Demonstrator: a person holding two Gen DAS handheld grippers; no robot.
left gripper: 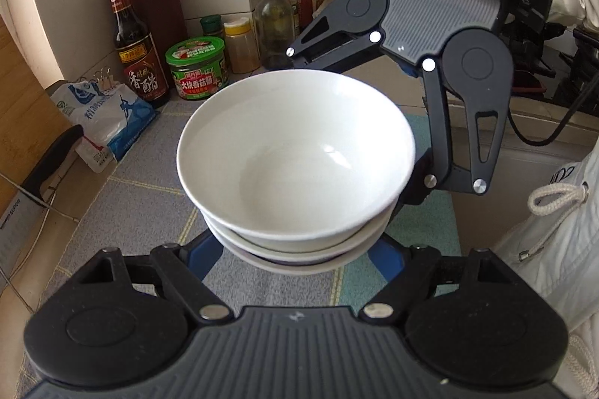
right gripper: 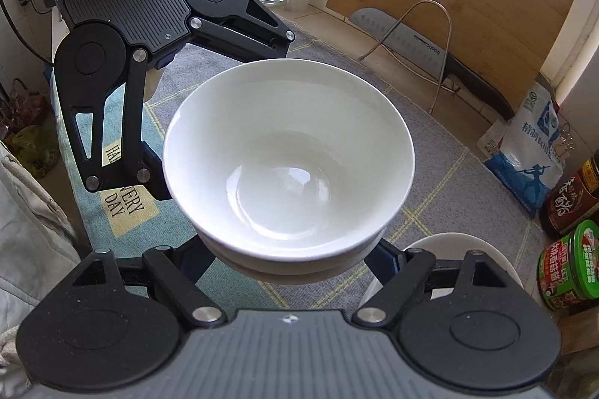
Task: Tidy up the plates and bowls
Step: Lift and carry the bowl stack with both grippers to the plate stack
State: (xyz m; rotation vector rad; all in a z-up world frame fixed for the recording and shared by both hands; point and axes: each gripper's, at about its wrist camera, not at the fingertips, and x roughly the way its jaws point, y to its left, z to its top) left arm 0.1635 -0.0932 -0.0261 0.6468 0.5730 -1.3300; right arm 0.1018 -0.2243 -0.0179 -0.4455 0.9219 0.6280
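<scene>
Over the cloth-covered counter point(left gripper: 112, 211), a stack of white bowls point(left gripper: 295, 151) sits between two claws: the left claw point(left gripper: 295, 256) and right claw point(right gripper: 295, 260) each spread wide around its base from opposite sides.

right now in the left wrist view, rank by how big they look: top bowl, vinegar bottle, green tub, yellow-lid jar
1. top bowl, though it sits nearest the camera, which inflates it
2. vinegar bottle
3. green tub and yellow-lid jar look alike in size; the tub is wider, the jar taller and partly hidden, so no ranking.
</scene>
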